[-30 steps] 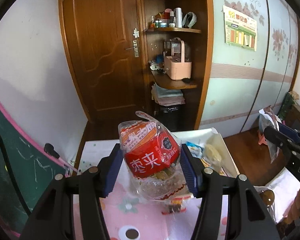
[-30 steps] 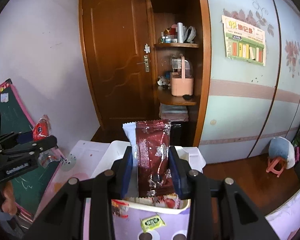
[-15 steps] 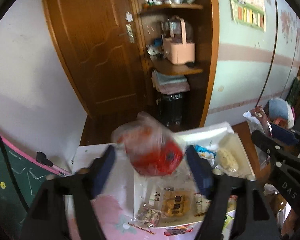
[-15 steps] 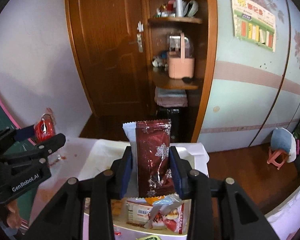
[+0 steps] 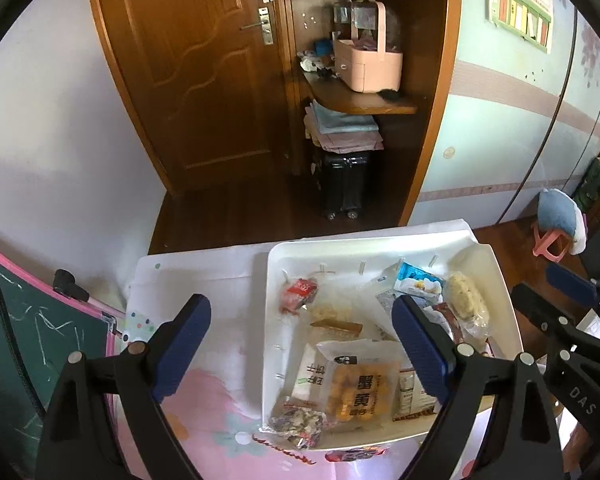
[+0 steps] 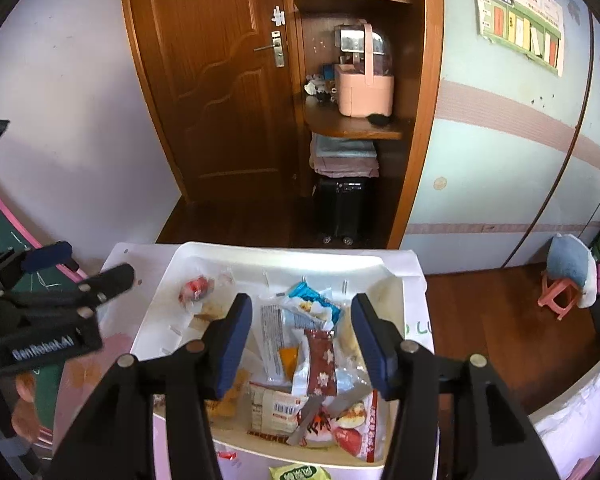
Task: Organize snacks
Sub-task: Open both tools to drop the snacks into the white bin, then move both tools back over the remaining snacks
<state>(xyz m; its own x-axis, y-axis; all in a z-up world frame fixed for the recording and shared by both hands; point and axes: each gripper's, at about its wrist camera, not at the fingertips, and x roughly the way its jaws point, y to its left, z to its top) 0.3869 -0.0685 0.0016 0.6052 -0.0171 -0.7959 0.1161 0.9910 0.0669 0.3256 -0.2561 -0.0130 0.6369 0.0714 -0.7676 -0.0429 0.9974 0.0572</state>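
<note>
Lying below both open, just-widened claws (image 5: pixel 300 336) (image 6: pixel 300 328), shiny snack packets (image 6: pixel 320 364) fill a white tray (image 5: pixel 364 250) on the pink surface (image 5: pixel 220 364) facing a wooden door (image 6: pixel 216 80).

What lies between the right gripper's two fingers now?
In the right wrist view, the dark red snowflake packet lies in the tray between the fingers, apparently released.

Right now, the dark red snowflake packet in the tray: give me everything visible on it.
The dark red snowflake packet is a slim glossy plastic sachet with white snowflake prints and a white sealed edge. It lies lengthwise, slightly tilted, on other wrappers inside the white tray, touching a blue-and-white wrapper above it. It sits between the open right gripper fingers, whose jaws have just been opening; neither pad touches it.
</note>
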